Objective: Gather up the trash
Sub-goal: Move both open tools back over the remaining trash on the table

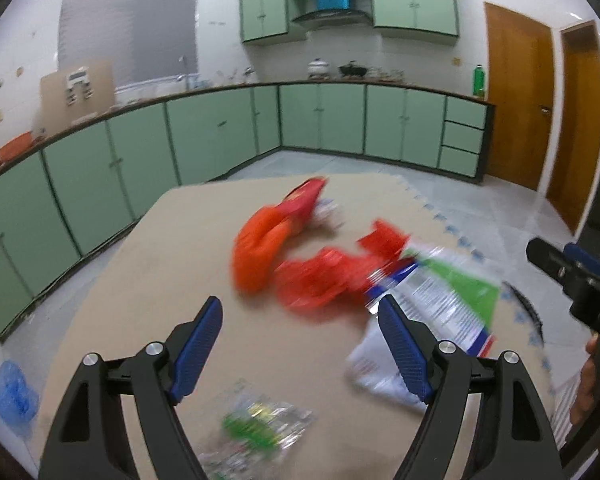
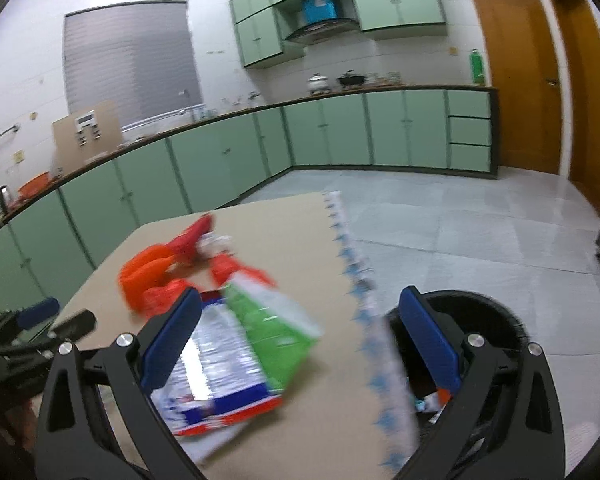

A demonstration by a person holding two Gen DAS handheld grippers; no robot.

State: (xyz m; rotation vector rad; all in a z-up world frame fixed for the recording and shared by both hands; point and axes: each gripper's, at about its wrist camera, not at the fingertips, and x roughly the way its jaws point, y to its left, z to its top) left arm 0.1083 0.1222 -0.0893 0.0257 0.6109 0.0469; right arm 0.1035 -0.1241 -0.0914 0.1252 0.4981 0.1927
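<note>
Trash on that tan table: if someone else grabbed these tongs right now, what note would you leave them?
Left tongs: open, empty, above the table.
Right tongs: open, empty, over the table's right edge.
On the table: orange bag, red wrapper, green-and-white packet, clear crumpled wrapper.
Black bin stands on the floor beside the table, some scraps already in it.
Left: all four pieces need binning.

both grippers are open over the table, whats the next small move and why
Probably lower the open right gripper onto the large white, green and blue plastic packet directly under it and close. Nothing is held, and the round black bin sits just beyond the table edge.
</note>
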